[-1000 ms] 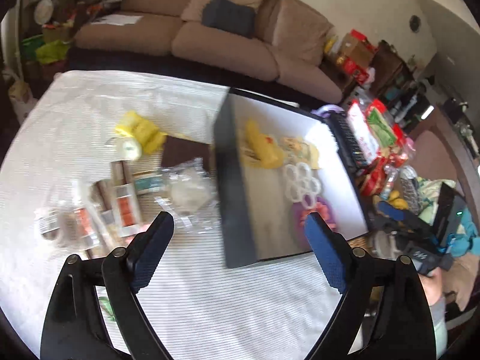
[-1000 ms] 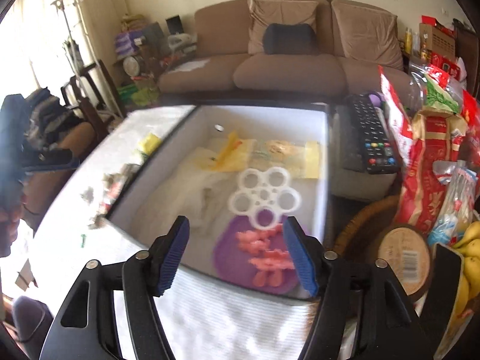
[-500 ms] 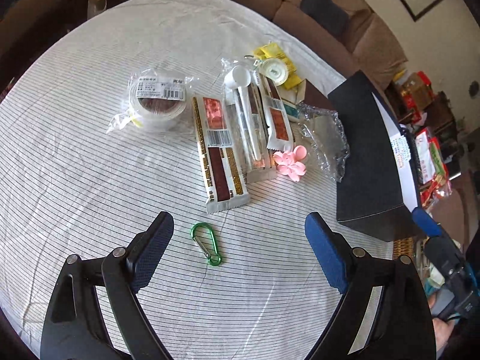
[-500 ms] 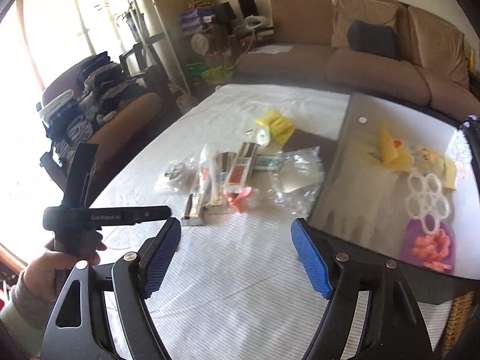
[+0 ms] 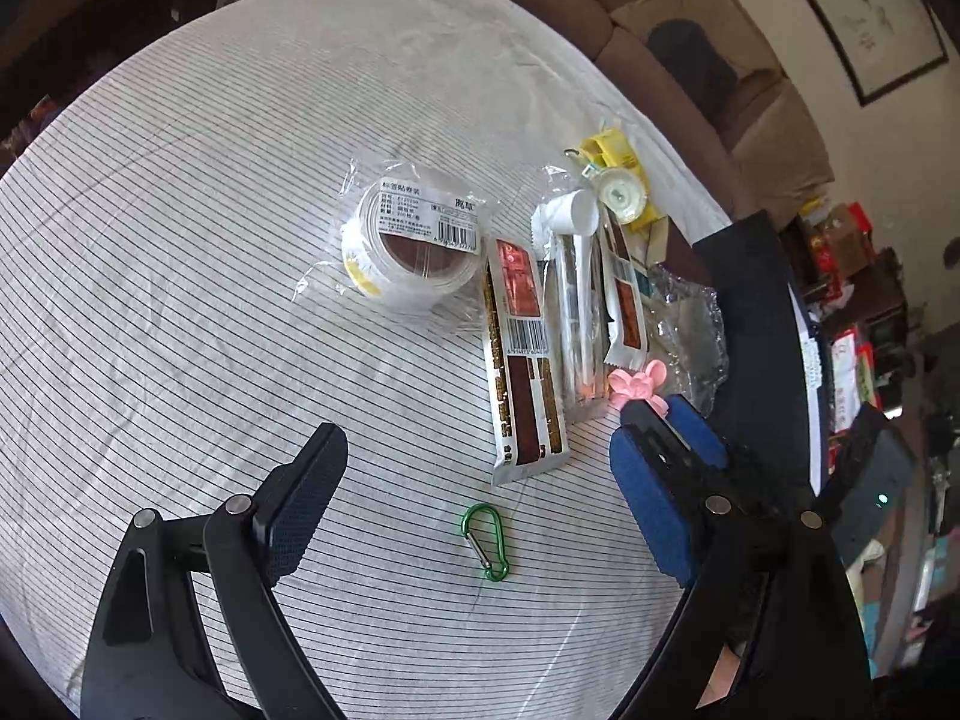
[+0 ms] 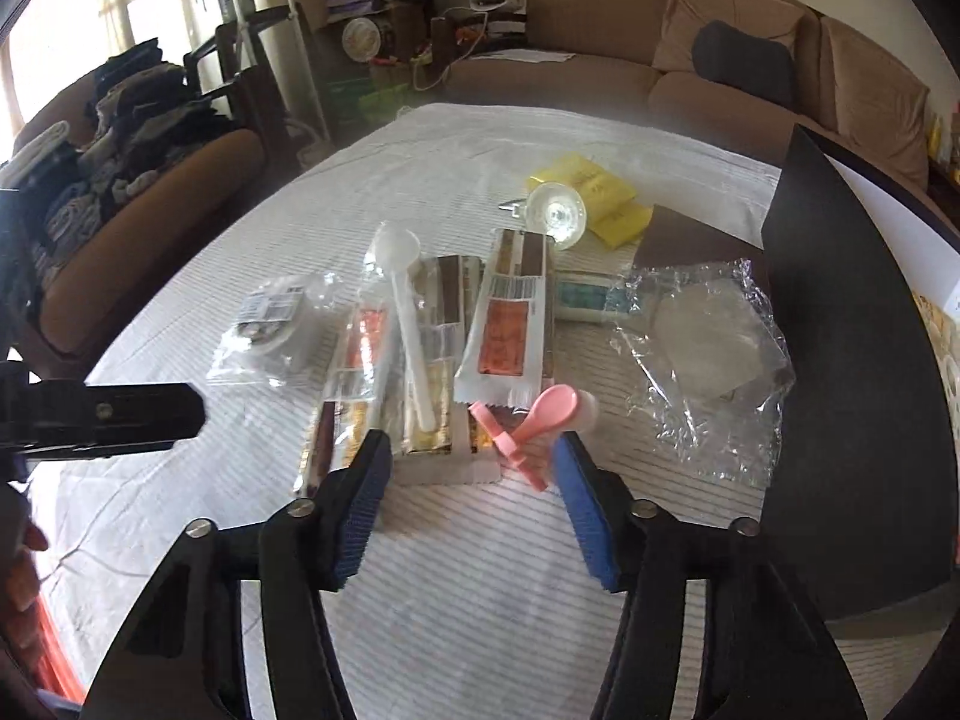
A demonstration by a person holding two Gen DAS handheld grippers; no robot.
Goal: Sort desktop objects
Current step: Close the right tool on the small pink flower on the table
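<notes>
Right gripper [image 6: 471, 504] fingers half-spread, closing, empty, just short of pink flower clip [image 6: 528, 420] on bench [image 6: 480, 600]. Light, stiff, small; best pinched across petals. Left gripper [image 5: 480, 498] wide, empty.

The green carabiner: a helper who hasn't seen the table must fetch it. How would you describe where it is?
On the striped white tablecloth, find the row of long snack packets beside the black box. The green carabiner lies alone just past the packets' near ends: the only small metal loop, bright green, unwrapped.
</notes>
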